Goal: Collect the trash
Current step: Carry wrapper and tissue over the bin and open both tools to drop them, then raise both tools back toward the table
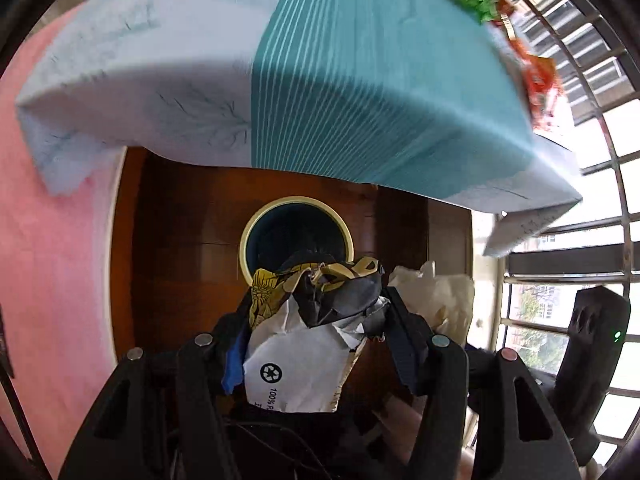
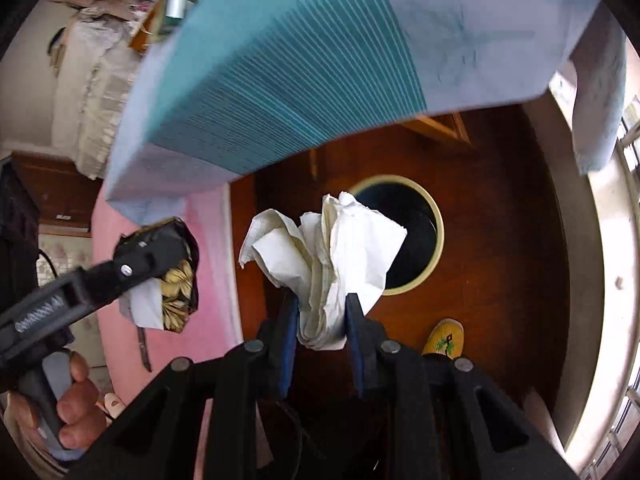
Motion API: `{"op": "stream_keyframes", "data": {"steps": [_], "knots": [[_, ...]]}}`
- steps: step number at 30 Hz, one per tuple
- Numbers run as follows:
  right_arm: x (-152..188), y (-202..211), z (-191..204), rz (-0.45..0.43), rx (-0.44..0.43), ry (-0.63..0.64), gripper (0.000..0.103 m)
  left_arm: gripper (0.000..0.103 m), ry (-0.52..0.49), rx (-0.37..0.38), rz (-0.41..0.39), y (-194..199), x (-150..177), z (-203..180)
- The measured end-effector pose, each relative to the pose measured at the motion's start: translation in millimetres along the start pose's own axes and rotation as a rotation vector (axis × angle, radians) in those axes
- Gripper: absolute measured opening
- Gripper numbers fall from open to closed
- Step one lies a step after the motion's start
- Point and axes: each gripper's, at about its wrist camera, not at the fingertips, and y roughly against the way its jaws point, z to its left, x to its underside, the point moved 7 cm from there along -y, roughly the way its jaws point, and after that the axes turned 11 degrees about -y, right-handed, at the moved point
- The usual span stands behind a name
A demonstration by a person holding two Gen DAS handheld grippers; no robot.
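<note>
— My left gripper (image 1: 316, 320) is clamped on a crumpled black-and-gold wrapper (image 1: 320, 292); why hold it out here?

— So it hangs over the yellow-rimmed bin (image 1: 297, 236) on the wooden floor (image 1: 180, 240), ready to drop.

— And my right gripper (image 2: 322, 316)?

— Squeezed tight on the wad of white paper (image 2: 336, 248), just beside that bin (image 2: 434, 248), clear of the tablecloth (image 2: 280, 80).

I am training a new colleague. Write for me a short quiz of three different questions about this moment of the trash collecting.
1. True or false: the right gripper is empty.
2. What does the left gripper hold? A) a black and yellow wrapper B) a bottle C) nothing
3. Fill in: the round bin stands on the wooden ____.

Key: 1 false, it grips crumpled white paper; 2 A; 3 floor.
</note>
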Motion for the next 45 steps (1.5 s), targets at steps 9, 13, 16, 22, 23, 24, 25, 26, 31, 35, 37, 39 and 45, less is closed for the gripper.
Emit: {"op": "stream_keyframes", "data": {"steps": [9, 13, 16, 22, 23, 24, 25, 26, 31, 35, 37, 39, 45], "knots": [[-21.9, -82.1, -35.9, 0.026, 0.053, -0.076, 0.025, 0.059, 0.009, -0.029, 0.029, -99.5, -2.5, 16.4], [-30.3, -110.1, -47.8, 0.015, 0.065, -0.099, 0.03, 0.064, -0.036, -0.052, 0.035, -134.5, -6.2, 20.7], [-37.1, -127.6, -50.2, 0.012, 0.069, -0.099, 0.045, 0.091, -0.058, -0.063, 0.033, -149.7, -10.4, 24.7], [-43.5, -137.8, -54.1, -0.032, 0.025, -0.085, 0.074, 0.094, -0.074, -0.07, 0.01, -153.0, -11.5, 39.6], [-44.1, -138.6, -55.9, -0.036, 0.033, -0.089, 0.074, 0.094, -0.074, -0.074, 0.005, -149.7, -8.9, 42.3], [-43.0, -136.9, -57.5, -0.039, 0.04, -0.098, 0.074, 0.094, -0.073, -0.076, 0.0, -145.9, -7.5, 44.2], [-44.0, -136.8, -60.4, -0.041, 0.044, -0.107, 0.074, 0.094, -0.07, -0.075, -0.002, -141.6, -6.4, 46.7], [-42.2, -134.0, -61.6, -0.045, 0.045, -0.117, 0.074, 0.094, -0.069, -0.072, -0.002, -138.2, -6.4, 47.5], [-38.0, -124.6, -54.2, -0.075, 0.044, -0.121, 0.074, 0.094, -0.074, -0.075, -0.017, -104.2, 1.4, 49.8], [-26.9, -95.0, -37.3, -0.093, 0.045, -0.114, 0.074, 0.094, -0.066, -0.06, -0.031, -63.7, 8.5, 46.0], [-19.1, -73.5, -27.3, -0.103, 0.034, -0.121, 0.074, 0.094, -0.075, -0.053, -0.042, -38.5, 12.4, 43.4], [-11.6, -49.6, -13.4, -0.111, 0.027, -0.121, 0.074, 0.094, -0.09, -0.049, -0.053, -14.4, 15.9, 40.8], [7.5, 25.9, 42.4, -0.168, -0.002, -0.04, 0.074, 0.094, -0.176, -0.045, -0.137, 79.0, 15.7, 29.2]]}}
